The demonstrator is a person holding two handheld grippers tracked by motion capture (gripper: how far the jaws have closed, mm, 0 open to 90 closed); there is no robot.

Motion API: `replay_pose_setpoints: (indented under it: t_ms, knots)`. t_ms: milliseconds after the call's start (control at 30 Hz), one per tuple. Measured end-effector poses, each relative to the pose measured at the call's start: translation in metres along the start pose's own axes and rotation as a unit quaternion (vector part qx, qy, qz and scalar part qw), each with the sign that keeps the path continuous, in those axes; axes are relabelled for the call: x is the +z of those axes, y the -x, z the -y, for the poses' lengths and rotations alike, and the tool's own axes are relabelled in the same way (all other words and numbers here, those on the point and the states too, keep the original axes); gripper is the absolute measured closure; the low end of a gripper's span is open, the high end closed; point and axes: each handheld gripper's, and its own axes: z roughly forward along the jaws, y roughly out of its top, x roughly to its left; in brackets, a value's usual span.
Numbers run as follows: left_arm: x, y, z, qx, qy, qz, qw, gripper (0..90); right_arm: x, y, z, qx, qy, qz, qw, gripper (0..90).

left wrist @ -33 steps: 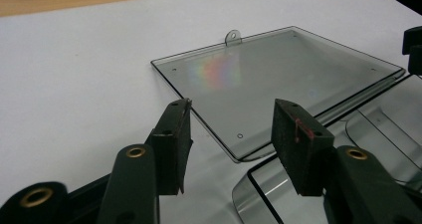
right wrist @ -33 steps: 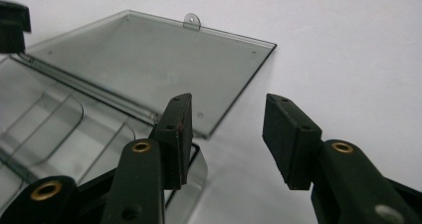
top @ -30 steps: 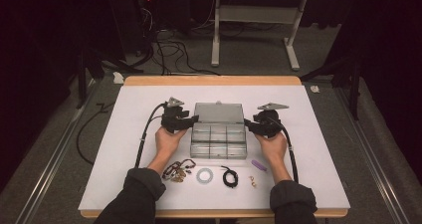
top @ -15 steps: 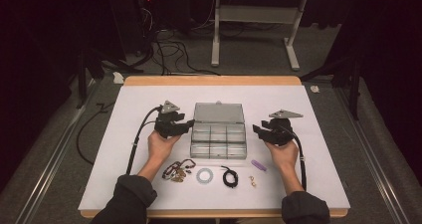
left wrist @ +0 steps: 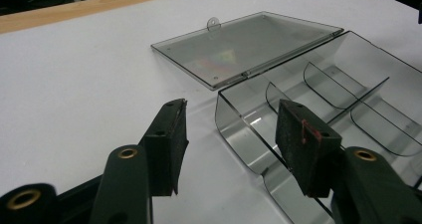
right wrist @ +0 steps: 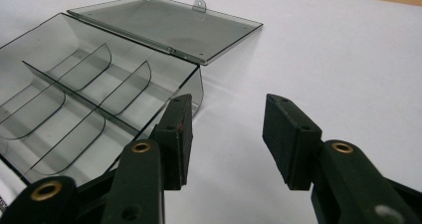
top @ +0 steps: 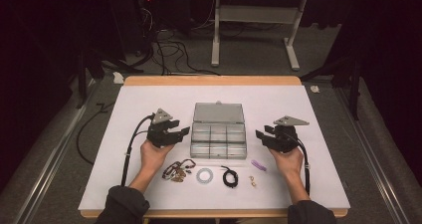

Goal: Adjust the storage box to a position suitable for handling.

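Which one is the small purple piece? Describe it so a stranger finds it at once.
Start at the clear smoky plastic compartment box in the middle of the white table. Go to its near right corner: the small purple piece lies just beyond, beside the right hand. It is the only purple item in the row.

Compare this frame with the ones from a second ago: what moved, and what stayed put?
Both grippers have drawn away from the clear compartment box: the left gripper outward to its left, the right gripper outward to its right. Both are open and hold nothing. The left jaws have just been opening. The box, lid laid back, and the small items in front of it have not moved.
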Motion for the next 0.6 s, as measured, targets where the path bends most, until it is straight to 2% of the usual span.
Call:
replay_pose_setpoints:
  t_ms: [167, 367, 600]
  knots:
    - [-0.006, 0.002, 0.007, 0.002, 0.001, 0.001, 1.0000, 46.6, -0.004, 0.003, 0.007, 0.004, -0.005, -0.005, 1.0000, 55.5]
    - [-0.016, 0.005, 0.015, -0.006, 0.017, 0.003, 0.9998, 46.6, -0.008, 0.002, 0.016, 0.005, -0.008, -0.008, 0.9999, 55.5]
    - [-0.025, 0.009, 0.025, -0.003, 0.018, -0.001, 0.9998, 46.5, -0.012, -0.001, 0.032, 0.002, -0.012, -0.015, 0.9998, 55.5]
